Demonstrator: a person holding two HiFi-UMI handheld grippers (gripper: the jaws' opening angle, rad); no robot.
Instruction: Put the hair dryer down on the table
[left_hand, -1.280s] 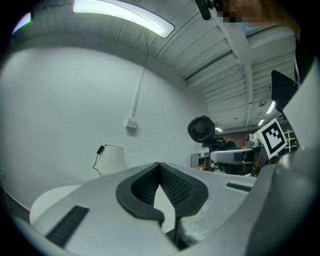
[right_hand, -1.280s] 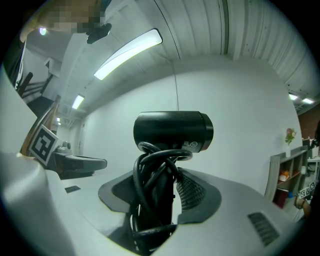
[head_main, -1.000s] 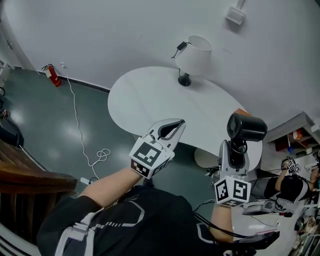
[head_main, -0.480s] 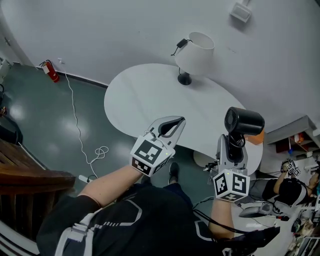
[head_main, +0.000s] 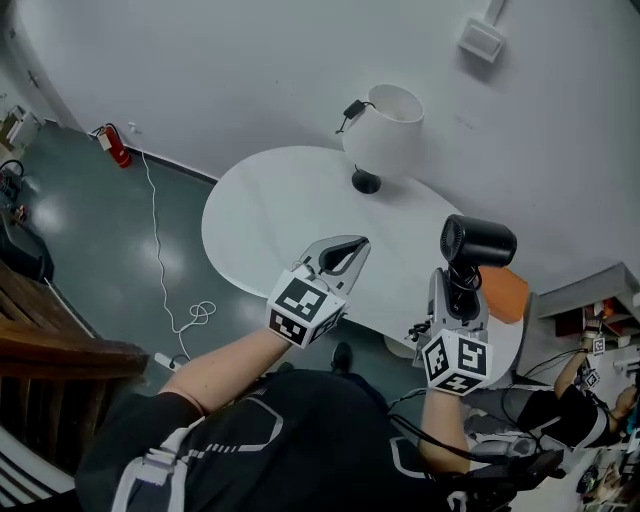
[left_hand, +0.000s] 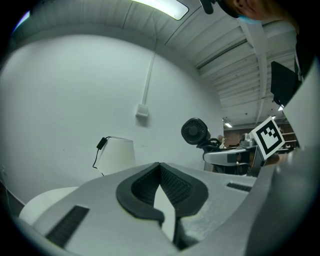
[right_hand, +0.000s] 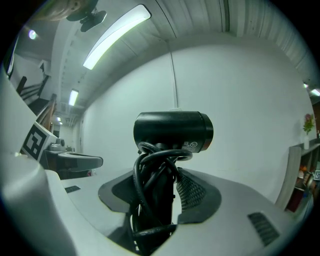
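The black hair dryer (head_main: 478, 241) stands upright with its barrel level and its cord wound round the handle. My right gripper (head_main: 458, 290) is shut on that handle and holds it in the air over the right end of the white oval table (head_main: 270, 200). In the right gripper view the hair dryer (right_hand: 172, 131) rises between the pads (right_hand: 190, 192). My left gripper (head_main: 352, 248) hovers over the table's near edge with its tips together and nothing in them. The left gripper view shows its own gripper (left_hand: 159, 167) shut and the hair dryer (left_hand: 195, 131) off to the right.
A white-shaded lamp (head_main: 382, 120) stands at the table's far edge by the wall. An orange seat (head_main: 505, 292) shows past the table's right end. On the dark floor to the left lie a white cable (head_main: 190, 310) and a red fire extinguisher (head_main: 112, 148).
The right gripper with the hair dryer has drifted slightly left and up in view, a bit further over the table. The left gripper has barely moved; the head view has shifted.
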